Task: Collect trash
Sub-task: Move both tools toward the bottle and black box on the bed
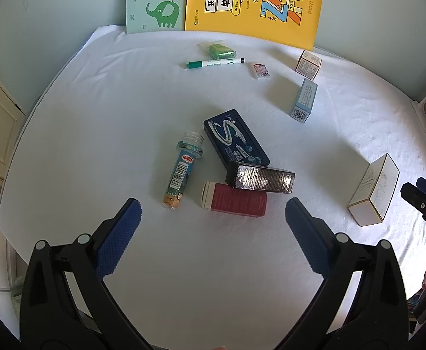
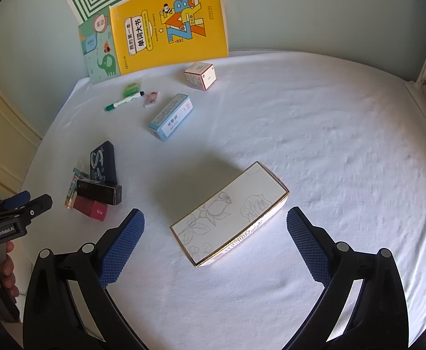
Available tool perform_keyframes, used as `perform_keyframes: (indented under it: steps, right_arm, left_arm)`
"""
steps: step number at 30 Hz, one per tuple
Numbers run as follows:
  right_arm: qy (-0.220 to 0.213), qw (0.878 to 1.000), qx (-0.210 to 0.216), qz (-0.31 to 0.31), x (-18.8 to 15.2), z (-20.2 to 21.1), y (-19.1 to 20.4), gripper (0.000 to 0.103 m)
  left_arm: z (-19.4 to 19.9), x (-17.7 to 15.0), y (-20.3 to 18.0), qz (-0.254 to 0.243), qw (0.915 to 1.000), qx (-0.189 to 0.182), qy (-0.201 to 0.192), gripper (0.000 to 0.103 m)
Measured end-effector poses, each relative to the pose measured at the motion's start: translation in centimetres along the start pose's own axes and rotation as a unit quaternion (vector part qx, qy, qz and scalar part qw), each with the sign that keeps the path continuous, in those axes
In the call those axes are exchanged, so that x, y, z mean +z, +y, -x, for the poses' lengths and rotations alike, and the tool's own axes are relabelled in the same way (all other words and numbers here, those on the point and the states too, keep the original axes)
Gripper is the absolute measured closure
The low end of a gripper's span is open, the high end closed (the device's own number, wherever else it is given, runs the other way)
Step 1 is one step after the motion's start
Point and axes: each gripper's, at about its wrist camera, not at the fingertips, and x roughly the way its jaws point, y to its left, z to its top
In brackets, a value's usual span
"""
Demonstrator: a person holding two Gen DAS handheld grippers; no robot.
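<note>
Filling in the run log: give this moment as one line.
left gripper: open, facing red box | right gripper: open, facing white rose box | nothing held

A yellow word book [image 1: 253, 3] at 12 o'clock reads "我的第一本单词大书" and "MY FIRST ENGLISH WORD BOOK", with the letters "ZAB". The dark blue gum box [image 1: 235, 137] carries a large "S". The left gripper's body [image 2: 4, 230], at 9 o'clock, appears marked "GenRobot.AI".
</note>
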Motion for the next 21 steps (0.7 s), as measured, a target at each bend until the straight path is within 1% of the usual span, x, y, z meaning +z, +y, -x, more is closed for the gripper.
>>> perform_keyframes:
  steps: [21]
  right_arm:
    - [-0.003,1.000,0.000,0.003,0.10,0.29,0.06,0.006]
  left_arm:
    - [0.22,-0.07,0.00,-0.002,1.0000,0.000,-0.001,0.006]
